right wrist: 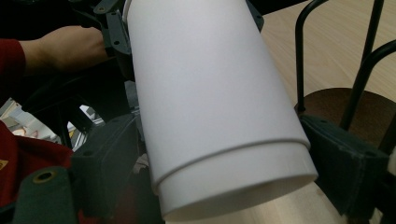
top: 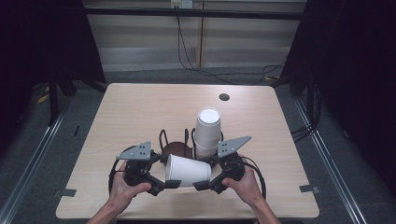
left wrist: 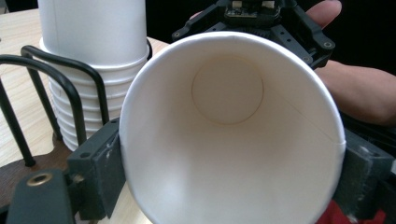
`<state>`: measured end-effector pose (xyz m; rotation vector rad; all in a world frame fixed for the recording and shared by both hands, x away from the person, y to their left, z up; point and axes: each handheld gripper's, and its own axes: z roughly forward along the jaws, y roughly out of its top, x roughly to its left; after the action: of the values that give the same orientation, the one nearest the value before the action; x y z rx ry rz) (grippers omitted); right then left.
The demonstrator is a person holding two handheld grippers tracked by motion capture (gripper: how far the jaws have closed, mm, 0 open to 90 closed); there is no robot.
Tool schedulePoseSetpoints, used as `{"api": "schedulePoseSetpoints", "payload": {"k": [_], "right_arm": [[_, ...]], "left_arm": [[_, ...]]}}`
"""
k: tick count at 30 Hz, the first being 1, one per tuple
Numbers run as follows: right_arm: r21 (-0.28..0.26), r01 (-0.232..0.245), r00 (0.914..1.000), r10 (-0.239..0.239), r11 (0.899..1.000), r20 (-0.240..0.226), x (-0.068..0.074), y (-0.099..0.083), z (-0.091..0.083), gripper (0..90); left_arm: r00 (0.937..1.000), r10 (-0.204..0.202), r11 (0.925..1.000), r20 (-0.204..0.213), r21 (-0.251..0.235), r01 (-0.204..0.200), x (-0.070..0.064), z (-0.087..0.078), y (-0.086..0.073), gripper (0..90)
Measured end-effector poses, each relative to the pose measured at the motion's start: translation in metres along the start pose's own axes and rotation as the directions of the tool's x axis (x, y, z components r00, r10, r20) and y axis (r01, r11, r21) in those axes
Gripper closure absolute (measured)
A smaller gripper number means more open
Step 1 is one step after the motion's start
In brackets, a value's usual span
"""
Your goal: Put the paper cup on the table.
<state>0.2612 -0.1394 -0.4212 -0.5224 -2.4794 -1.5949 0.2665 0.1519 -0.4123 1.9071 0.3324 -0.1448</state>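
We see a single white paper cup (top: 187,170) lying on its side above the near part of the wooden table (top: 135,112), held between two hand-held grippers that meet from either side. The left gripper (top: 164,184) is in the person's left hand (top: 125,188), and its jaws are closed on the wide open mouth of the cup; in the left gripper view we look straight down into the cup (left wrist: 231,135) to its round bottom, with a dark pad pressed against the rim on each side. The right gripper (top: 201,185) is in the right hand (top: 243,183), and its jaws clasp the narrow bottom end of the same cup; in the right gripper view the cup (right wrist: 215,107) runs away from the camera, its base ring nearest, with a jaw touching it on each side. Just behind the cup stands a holder (top: 176,145) made of black wire loops on a round dark brown base, and a tall stack of white cups (top: 207,131) stands upright in its right part, bottoms up. In the left gripper view this stack (left wrist: 93,60) rises at the upper left, just behind one wire loop (left wrist: 70,84). A small dark round hole (top: 224,97) shows in the far part of the table, well apart from the cups.
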Motion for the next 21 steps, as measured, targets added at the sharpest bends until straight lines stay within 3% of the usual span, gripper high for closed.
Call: {"api": "schedulePoseSetpoints", "payload": {"k": [10,13,18,21], "right_arm": [[-0.032,0.004,0.9977,-0.002,0.999,0.068,0.001,-0.001,-0.010,14.3],[-0.033,0.025,0.9931,-0.021,0.999,0.115,0.002,-0.001,-0.013,14.3],[-0.050,0.011,0.9865,-0.003,0.999,0.164,0.002,-0.003,-0.018,14.3],[-0.049,0.010,0.9775,0.001,0.999,0.211,0.001,-0.003,-0.019,14.3]], "left_arm": [[0.9996,-0.014,0.9992,-0.026,0.036,0.015,0.002,-0.006,0.000,13.4],[0.9991,-0.013,0.9981,-0.041,0.060,0.016,0.003,-0.007,-0.002,13.4],[0.9984,-0.017,0.9971,-0.053,0.074,0.021,0.004,-0.010,-0.002,13.4],[0.9981,-0.019,0.9954,-0.059,0.093,0.024,0.005,-0.012,-0.001,13.4]]}}
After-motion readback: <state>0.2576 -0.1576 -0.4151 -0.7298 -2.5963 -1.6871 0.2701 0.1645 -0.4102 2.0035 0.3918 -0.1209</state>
